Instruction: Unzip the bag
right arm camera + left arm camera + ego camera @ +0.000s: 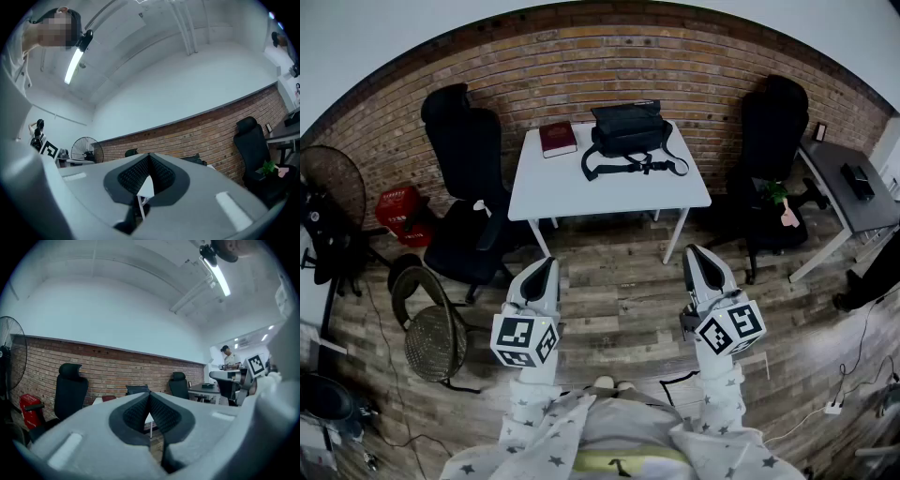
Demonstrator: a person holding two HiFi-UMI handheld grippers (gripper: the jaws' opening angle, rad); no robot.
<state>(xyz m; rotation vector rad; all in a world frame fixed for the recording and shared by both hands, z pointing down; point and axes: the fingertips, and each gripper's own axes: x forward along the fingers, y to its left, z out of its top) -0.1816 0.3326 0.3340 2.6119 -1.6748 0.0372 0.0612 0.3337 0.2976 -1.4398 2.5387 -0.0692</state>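
A black shoulder bag [627, 129] sits at the back of a small white table [581, 187], its strap [630, 167] trailing over the tabletop in front of it. The bag [137, 389] shows far off in the left gripper view, just above the jaws. My left gripper [545, 266] and right gripper [695, 255] are held over the wooden floor, well short of the table, both shut with nothing between the pads. In the right gripper view the bag [194, 160] peeks over the right jaw.
A dark red book [557, 138] lies on the table's back left corner. Black office chairs stand left [469, 187] and right [773, 159] of the table. A grey desk [853, 192] is at the right, a round wire basket [433, 337] and a fan [333, 187] at the left.
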